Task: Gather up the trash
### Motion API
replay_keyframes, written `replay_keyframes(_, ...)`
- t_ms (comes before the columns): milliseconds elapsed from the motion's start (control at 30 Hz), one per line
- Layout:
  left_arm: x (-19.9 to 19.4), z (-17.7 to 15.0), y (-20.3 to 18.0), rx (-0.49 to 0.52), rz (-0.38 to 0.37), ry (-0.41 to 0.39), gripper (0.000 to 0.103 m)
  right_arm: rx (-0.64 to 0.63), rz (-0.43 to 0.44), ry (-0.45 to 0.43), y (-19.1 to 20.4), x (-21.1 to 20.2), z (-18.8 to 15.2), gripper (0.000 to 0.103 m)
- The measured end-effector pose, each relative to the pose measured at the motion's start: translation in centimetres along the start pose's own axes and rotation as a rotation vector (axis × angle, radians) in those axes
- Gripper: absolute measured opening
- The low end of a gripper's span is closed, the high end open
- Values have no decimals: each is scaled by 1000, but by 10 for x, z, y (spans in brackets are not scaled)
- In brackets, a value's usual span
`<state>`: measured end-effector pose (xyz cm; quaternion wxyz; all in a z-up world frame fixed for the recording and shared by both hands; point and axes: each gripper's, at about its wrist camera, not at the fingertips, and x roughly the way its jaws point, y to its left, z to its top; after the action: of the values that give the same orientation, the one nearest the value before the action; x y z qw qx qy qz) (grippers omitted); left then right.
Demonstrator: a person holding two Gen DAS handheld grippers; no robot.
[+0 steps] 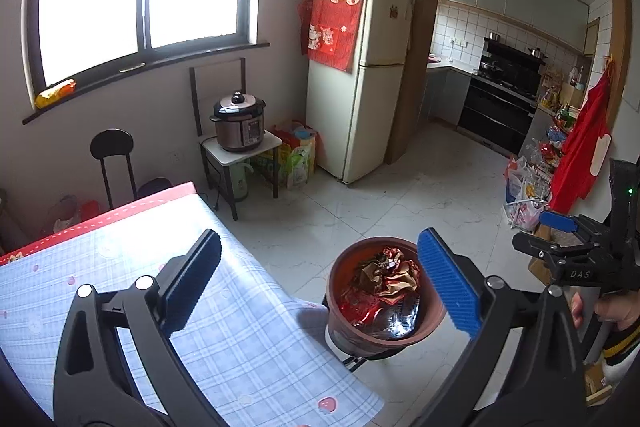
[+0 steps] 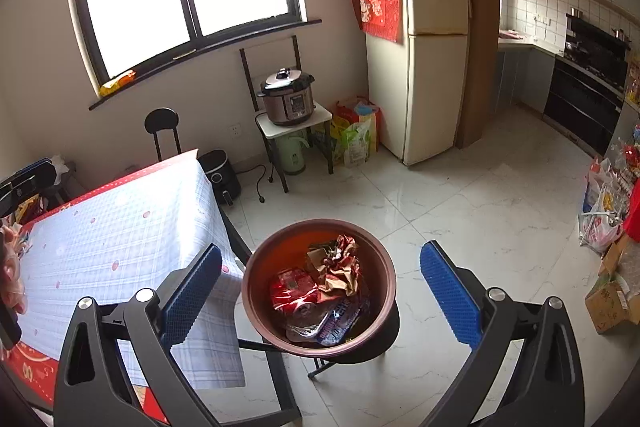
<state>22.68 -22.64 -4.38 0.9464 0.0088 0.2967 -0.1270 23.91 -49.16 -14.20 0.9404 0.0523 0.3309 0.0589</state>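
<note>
Bin (image 2: pixel 320 287): holds wrappers (image 2: pixel 320 291). Table (image 1: pixel 224 307): no trash visible. Left gripper (image 1: pixel 320 287): jaws wide, empty. Right gripper (image 2: pixel 320 291): jaws wide, empty. Collection appears near complete.

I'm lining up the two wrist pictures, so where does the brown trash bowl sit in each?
Left wrist view: the brown trash bowl sits lower right of centre, just past the tablecloth's edge, partly behind a blue finger pad.
Right wrist view: the bowl sits low centre, on a dark stool.
Shared landmark: the pressure cooker under the window.
</note>
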Motion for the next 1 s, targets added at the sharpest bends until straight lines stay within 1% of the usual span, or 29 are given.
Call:
replay_keyframes(100,-33,1,21,-8,68,-37,97,-8,15,-27,24,-20,7,98)
replay_keyframes(200,-66,0,46,-38,77,-71,97,-47,-16,-68,52,-42,12,98)
replay_keyframes(333,-103,-1,76,-66,78,-107,97,-49,-47,-106,82,-67,16,98)
replay_keyframes(533,-149,-3,111,-72,116,-151,97,-72,-72,-144,119,-93,15,98)
replay_keyframes(733,-177,-5,128,-53,159,-180,97,-60,-93,-174,136,-111,16,98)
replay_keyframes(1000,-184,-9,138,-39,158,-170,97,-49,-124,-189,143,-118,15,98)
